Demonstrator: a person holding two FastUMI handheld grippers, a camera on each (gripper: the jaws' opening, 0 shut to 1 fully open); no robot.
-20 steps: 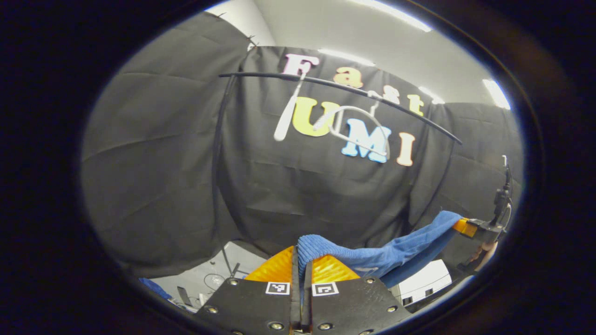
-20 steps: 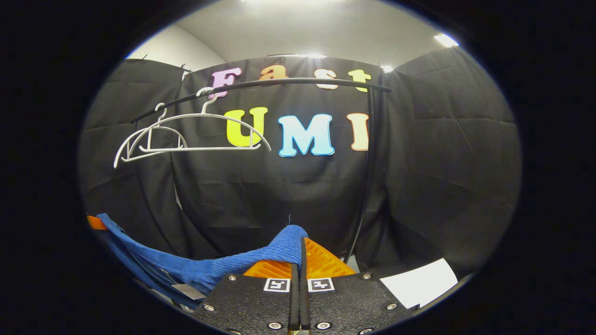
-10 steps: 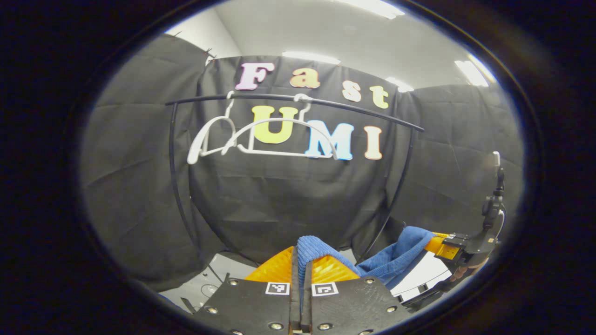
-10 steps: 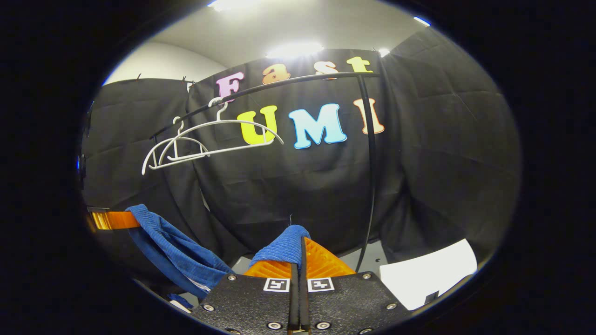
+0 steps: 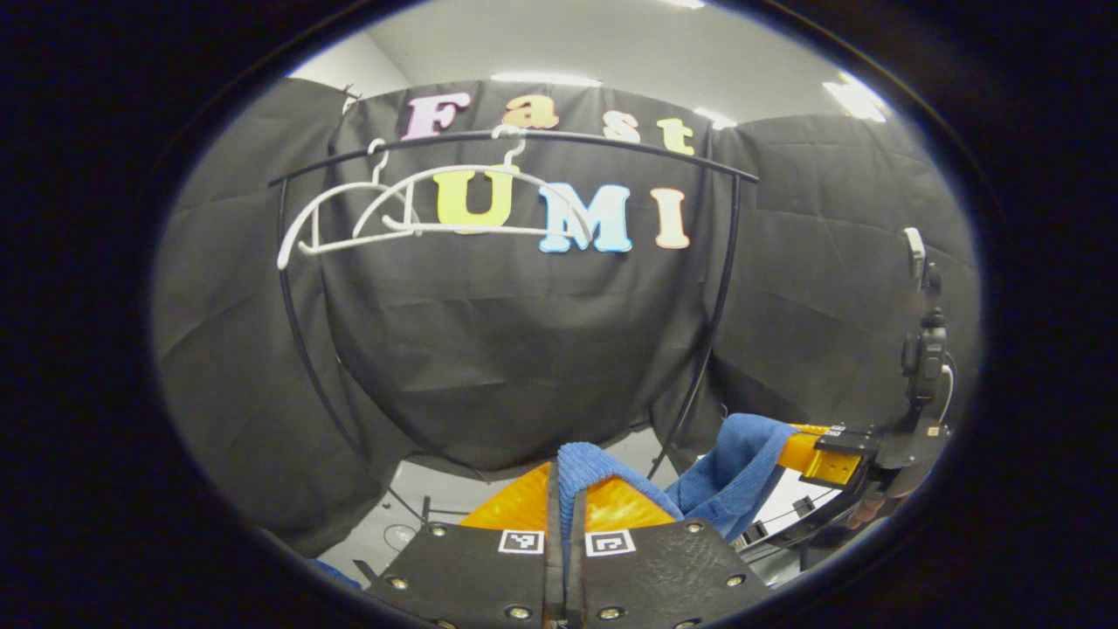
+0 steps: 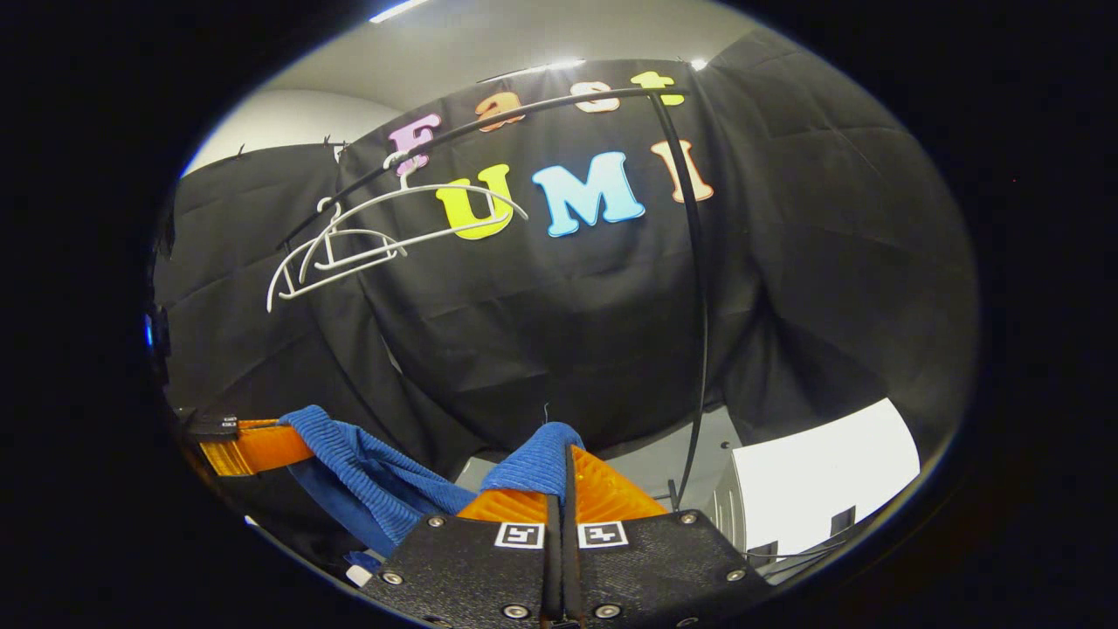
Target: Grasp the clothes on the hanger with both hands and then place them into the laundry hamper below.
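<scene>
A blue ribbed garment [image 5: 729, 463] hangs slack between my two grippers, off the hangers. My left gripper [image 5: 566, 476] is shut on one edge of it at the bottom of the left gripper view. The right gripper [image 5: 808, 450] shows farther right in that view, clamped on the other edge. In the right gripper view my right gripper [image 6: 563, 459] is shut on the blue garment [image 6: 367, 463], and the left gripper [image 6: 262, 445] holds the far end at the left. Two bare white hangers [image 5: 419, 214] [image 6: 384, 231] hang on the black rail [image 5: 524, 138]. The hamper is hidden.
The black rack's uprights [image 5: 712, 323] [image 6: 694, 288] curve down toward the grey floor [image 5: 410, 507]. A white box-like object [image 6: 821, 476] sits low at the right in the right gripper view. A hand [image 5: 860, 511] holds the right gripper.
Both grippers have drawn back and down from the rail with the garment. They have come closer together, so the cloth between them now hangs slack.
</scene>
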